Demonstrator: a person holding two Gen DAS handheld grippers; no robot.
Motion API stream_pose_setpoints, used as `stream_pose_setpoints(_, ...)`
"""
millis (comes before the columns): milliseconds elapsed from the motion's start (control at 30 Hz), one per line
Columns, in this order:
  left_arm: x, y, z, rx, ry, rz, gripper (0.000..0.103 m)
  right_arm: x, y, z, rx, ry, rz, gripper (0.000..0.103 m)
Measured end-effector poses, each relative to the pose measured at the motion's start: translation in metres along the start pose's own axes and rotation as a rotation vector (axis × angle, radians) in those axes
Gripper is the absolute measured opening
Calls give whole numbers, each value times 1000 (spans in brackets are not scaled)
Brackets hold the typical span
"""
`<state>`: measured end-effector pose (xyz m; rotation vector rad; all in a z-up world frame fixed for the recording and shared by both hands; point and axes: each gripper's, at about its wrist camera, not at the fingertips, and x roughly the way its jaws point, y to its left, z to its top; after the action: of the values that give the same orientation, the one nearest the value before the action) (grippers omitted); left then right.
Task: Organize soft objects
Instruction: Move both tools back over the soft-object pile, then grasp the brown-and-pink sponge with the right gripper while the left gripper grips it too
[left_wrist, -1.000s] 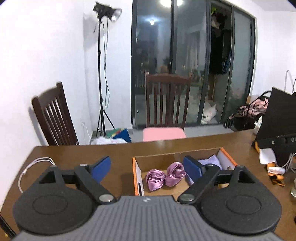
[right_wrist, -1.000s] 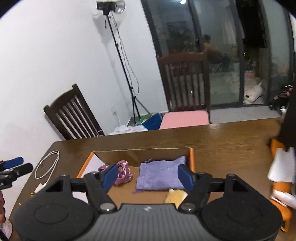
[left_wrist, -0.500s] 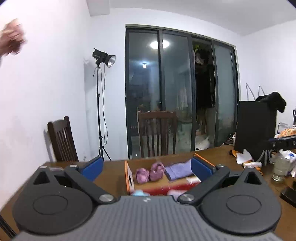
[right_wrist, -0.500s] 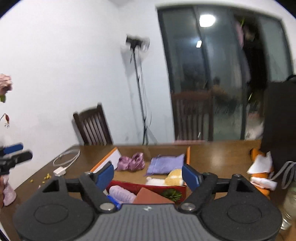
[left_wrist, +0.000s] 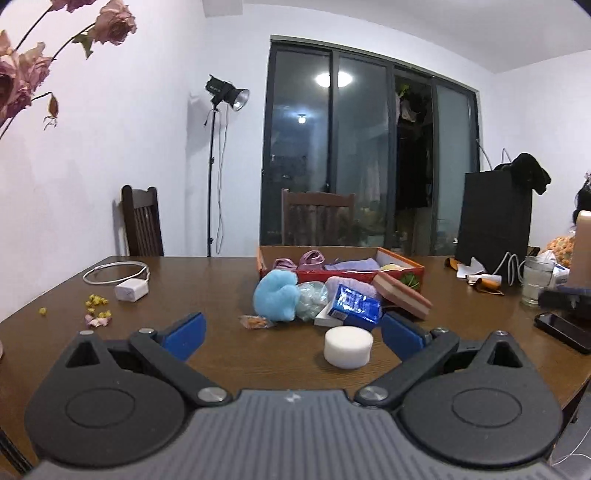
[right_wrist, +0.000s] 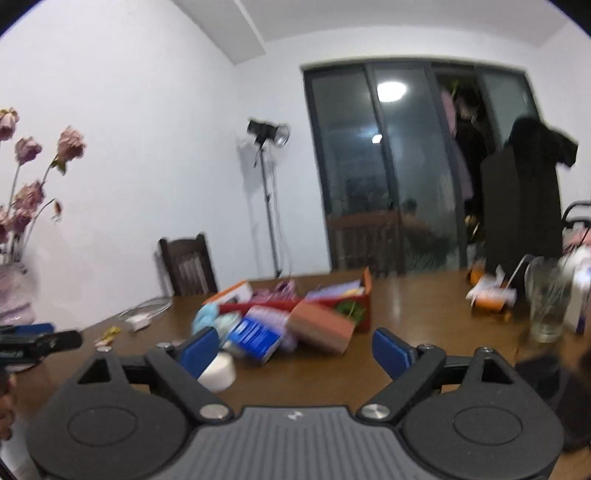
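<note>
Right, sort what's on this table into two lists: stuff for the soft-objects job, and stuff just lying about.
For the job:
- blue plush
- white foam puck
- purple bow and lilac pouch, already in the orange box
- pink sponge block

Lying about:
- charger and cable
- water glass
- phone
- flower petals

Left gripper (left_wrist: 291, 334) and right gripper (right_wrist: 293, 349): black linkage arms, silver pivot screws, round black housings, ribbed grey bodies bearing a small white mark, blue-padded jaws.
</note>
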<state>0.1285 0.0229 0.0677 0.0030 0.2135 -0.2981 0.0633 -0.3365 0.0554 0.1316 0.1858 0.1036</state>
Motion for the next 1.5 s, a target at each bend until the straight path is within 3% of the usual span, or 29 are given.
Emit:
stream_pose_setpoints(167,-7,-6,-7,18,-24,34,103,-8,14,-9,-72,29,13,90)
stream_pose_setpoints(333,-9,-14,-16,9,-9,2,103,-16,22,-15,-123,27,-13,90)
stream_pose_setpoints(500,-4,-27,-22,68,5,-27,103,-5,18,-26,-125,60,-16,90)
stream_pose_setpoints(700,37,-31,-25,95,52,-9,103,32,3,-33,-57,121,-25,90)
stream_pose_setpoints(967,92,-26,-22,142,98,-65,103,100,-26,-21,107,185,10,90)
stream_pose_setpoints(1067,119,-30,-6,147,91,-109,103,132,-49,-11,196,210,21,90)
stream_pose_setpoints(1200,170,-53,27,59,109,-205,103,183,-79,2,266,221,43,89)
stream_pose_setpoints(1233,185,-60,33,44,120,-224,99,198,-86,4,289,224,44,86)
stream_pose_setpoints(1333,234,-81,45,19,186,-277,70,236,-107,6,421,253,81,77)
stream_pose_setpoints(1467,286,-95,46,-76,317,-319,58,268,-121,2,501,280,75,67)
stream_pose_setpoints(1500,292,-98,43,-77,330,-335,55,273,-124,-1,524,290,79,61)
